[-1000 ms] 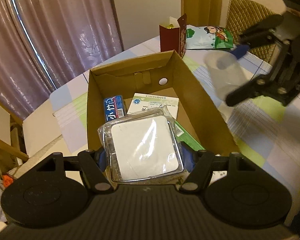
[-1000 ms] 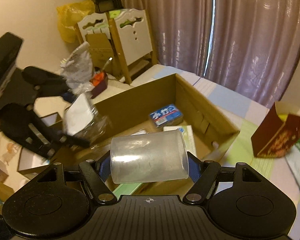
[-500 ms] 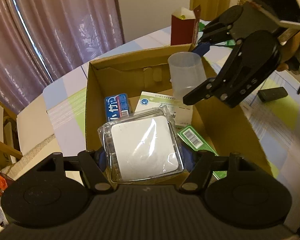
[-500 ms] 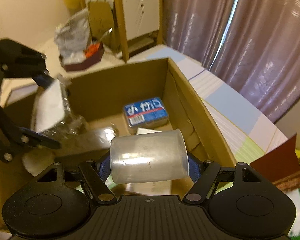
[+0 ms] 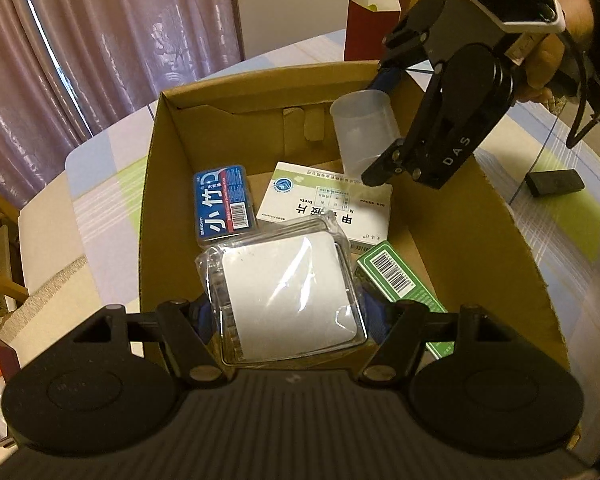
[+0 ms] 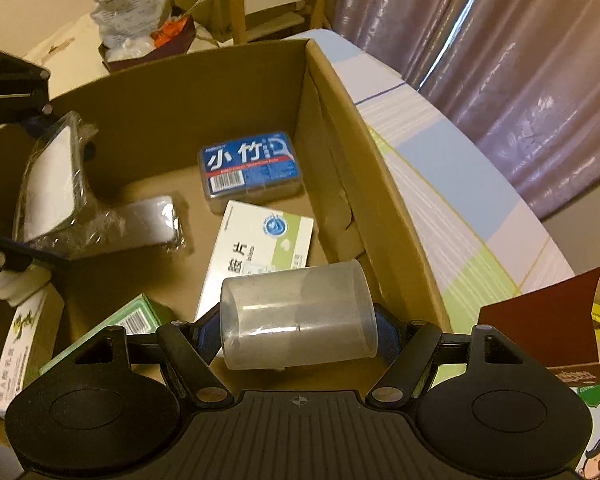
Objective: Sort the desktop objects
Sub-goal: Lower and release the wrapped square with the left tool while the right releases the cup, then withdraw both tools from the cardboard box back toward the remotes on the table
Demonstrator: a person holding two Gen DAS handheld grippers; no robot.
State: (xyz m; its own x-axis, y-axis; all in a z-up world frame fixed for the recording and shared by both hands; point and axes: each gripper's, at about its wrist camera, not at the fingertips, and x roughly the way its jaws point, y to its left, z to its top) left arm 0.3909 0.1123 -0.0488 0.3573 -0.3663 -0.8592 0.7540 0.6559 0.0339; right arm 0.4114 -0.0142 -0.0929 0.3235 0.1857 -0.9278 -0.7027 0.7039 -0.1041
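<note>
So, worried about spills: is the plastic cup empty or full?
Empty: the translucent plastic cup, lying sideways in the right tool, shows nothing inside.

The blue case (image 5: 224, 204) in the cardboard box (image 5: 500, 216) reads "小竹" above a barcode. "DAS" stands on the right hand-held gripper (image 5: 374, 124). The white carton (image 6: 260, 248) shows "片"; its smaller print is unreadable.

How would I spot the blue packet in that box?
Look inside the open brown cardboard box. On its floor, against the wall nearest the curtains, lies a blue plastic packet beside a white-and-green medicine carton. Only it is blue, with large white characters and a red stripe.
</note>
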